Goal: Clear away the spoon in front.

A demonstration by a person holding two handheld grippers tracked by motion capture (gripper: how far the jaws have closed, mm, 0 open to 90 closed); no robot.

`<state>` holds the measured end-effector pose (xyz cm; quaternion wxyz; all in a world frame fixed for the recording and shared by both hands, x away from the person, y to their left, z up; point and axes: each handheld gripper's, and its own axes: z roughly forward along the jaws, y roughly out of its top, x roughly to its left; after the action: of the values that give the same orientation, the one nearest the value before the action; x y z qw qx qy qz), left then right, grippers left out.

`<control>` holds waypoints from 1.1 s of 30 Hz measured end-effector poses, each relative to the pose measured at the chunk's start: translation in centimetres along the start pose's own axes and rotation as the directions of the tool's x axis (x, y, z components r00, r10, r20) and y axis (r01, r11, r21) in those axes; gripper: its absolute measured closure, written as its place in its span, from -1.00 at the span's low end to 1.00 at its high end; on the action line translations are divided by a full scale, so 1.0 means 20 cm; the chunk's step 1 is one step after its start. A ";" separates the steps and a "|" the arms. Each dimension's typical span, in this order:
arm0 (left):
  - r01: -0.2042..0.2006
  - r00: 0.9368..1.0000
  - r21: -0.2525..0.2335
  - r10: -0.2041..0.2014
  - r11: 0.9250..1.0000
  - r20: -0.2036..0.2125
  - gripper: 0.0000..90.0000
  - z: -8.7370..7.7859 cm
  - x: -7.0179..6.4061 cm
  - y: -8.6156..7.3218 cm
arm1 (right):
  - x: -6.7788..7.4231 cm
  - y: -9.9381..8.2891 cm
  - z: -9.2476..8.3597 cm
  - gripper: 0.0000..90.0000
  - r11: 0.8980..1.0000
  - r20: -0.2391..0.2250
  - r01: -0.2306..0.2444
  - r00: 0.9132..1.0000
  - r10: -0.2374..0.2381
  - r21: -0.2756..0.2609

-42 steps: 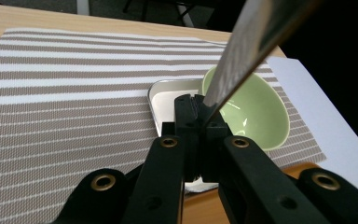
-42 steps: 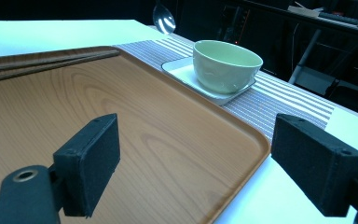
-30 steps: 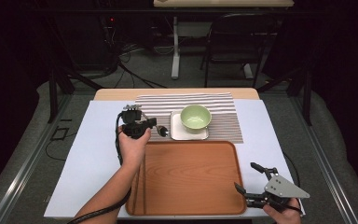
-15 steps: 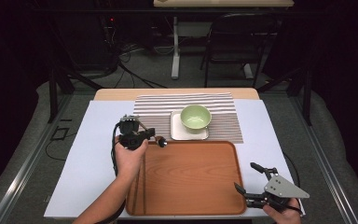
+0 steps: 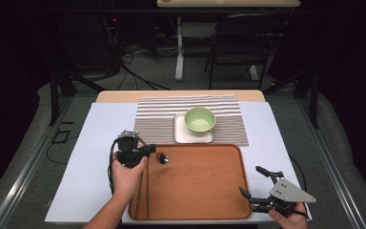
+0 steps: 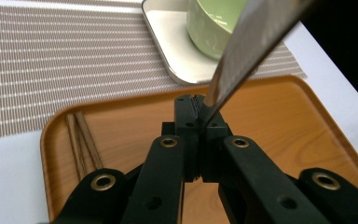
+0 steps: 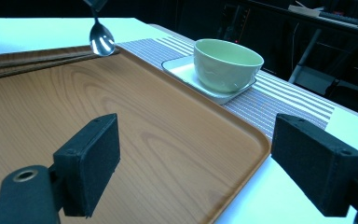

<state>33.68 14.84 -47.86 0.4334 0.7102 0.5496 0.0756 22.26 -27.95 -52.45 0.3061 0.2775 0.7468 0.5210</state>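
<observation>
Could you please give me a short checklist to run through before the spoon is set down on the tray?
1. Left gripper shut on the spoon: ok.
2. Spoon bowl over the wooden tray: ok.
3. Chopsticks lie at the tray's edge, away from the spoon: ok.
4. Green bowl sits on the white plate, off the tray: ok.
5. Right gripper open at the tray's near corner, holding nothing: ok.
6. Spoon's height above the tray: cannot tell.

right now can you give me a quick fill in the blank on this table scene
1. The left gripper is shut on a ____.
2. The green bowl sits on a white ____.
3. The chopsticks lie on the wooden ____.
4. The right gripper has its jaws ____.

Missing words: spoon; plate; tray; open
</observation>
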 end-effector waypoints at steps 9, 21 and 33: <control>0.006 1.000 0.010 -0.006 1.000 0.022 0.98 -0.06 -0.01 -0.10 | 0.00 0.00 0.00 -0.66 1.000 0.001 -0.001 1.000 0.001 0.001; 0.008 0.999 0.031 -0.009 0.999 0.033 0.98 -0.13 -0.01 -0.22 | 0.00 0.00 0.00 -0.66 1.000 0.001 0.000 1.000 0.000 0.004; 0.024 0.999 0.064 -0.027 0.998 0.046 0.98 -0.16 0.00 -0.31 | 0.00 0.00 0.00 -0.66 1.000 0.005 -0.001 1.000 0.001 0.004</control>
<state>27.30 16.77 -50.24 0.4244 0.7179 0.5506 0.0359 22.34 -27.93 -52.53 0.3071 0.2798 0.7470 0.5190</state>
